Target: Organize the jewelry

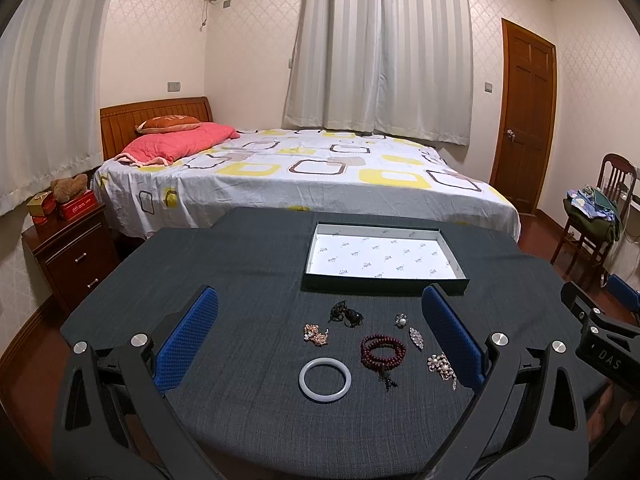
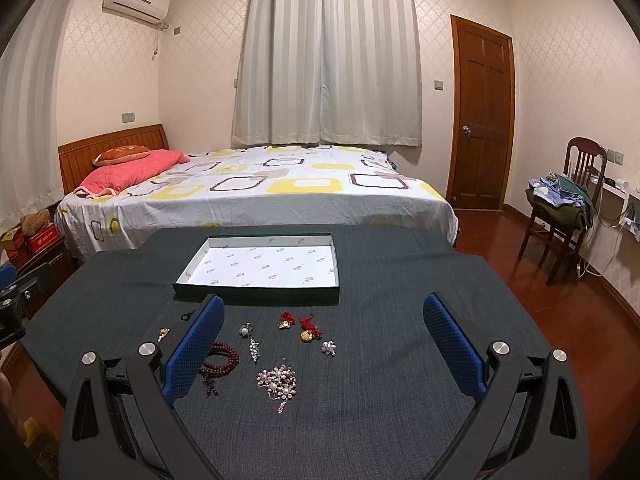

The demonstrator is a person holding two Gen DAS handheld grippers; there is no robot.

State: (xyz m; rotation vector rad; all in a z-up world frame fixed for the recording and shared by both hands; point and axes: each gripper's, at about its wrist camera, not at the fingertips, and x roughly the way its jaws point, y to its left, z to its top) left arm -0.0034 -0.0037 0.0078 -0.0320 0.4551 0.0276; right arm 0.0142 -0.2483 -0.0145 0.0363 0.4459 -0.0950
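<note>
Several jewelry pieces lie on a dark cloth table (image 1: 248, 264). In the left wrist view: a white bangle (image 1: 325, 379), a dark red bead bracelet (image 1: 383, 350), a black piece (image 1: 346, 314), a gold-pink brooch (image 1: 316, 334), a pearl flower brooch (image 1: 442, 365). The right wrist view adds red-and-gold charms (image 2: 306, 326), a small silver flower (image 2: 329, 347), the pearl flower brooch (image 2: 278, 382) and the bead bracelet (image 2: 222, 358). An empty shallow box (image 1: 320, 240) with a white bottom sits behind them; it also shows in the right wrist view (image 2: 256, 294). My left gripper (image 1: 320, 328) and right gripper (image 2: 324, 340) are open and empty above the jewelry.
A bed (image 1: 304, 176) stands beyond the table's far edge. A nightstand (image 1: 72, 256) is at the left. A chair with clothes (image 2: 568, 200) and a wooden door (image 2: 482, 116) are at the right. The right gripper's body (image 1: 600, 332) shows at the left view's right edge.
</note>
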